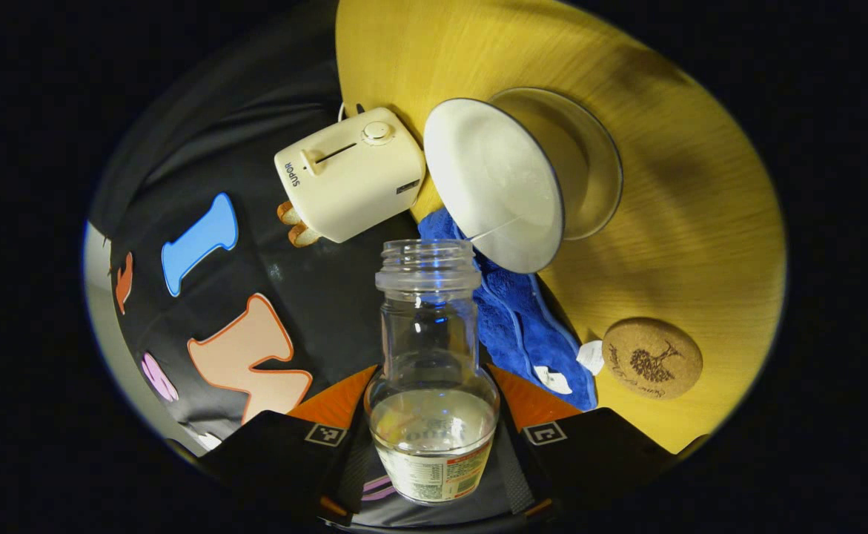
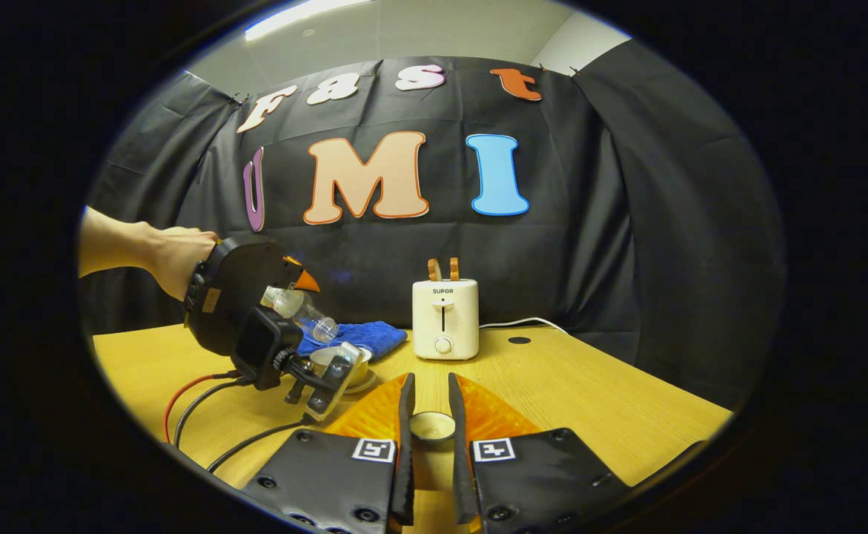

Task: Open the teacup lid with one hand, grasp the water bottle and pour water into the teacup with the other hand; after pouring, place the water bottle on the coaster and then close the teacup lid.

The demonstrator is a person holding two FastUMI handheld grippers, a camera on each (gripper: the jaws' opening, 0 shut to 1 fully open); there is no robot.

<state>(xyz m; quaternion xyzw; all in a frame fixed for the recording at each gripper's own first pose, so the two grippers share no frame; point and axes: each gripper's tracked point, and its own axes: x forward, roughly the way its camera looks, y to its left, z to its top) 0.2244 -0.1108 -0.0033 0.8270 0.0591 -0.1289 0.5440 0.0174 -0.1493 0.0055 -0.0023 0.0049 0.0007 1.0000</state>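
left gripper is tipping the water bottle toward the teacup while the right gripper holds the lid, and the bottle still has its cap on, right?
Not quite: the water bottle has no cap. The left gripper view shows its bare threaded mouth open. The rest holds: the left gripper tips it toward the teacup, the right gripper holds the lid.

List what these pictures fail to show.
- Water level in the white ceramic teacup: left gripper view, its pale inside washes out.
- Lower sides of the clear plastic water bottle: left gripper view, covered by the left gripper.
- Sides of the small white round teacup lid: right gripper view, hidden by the right gripper.
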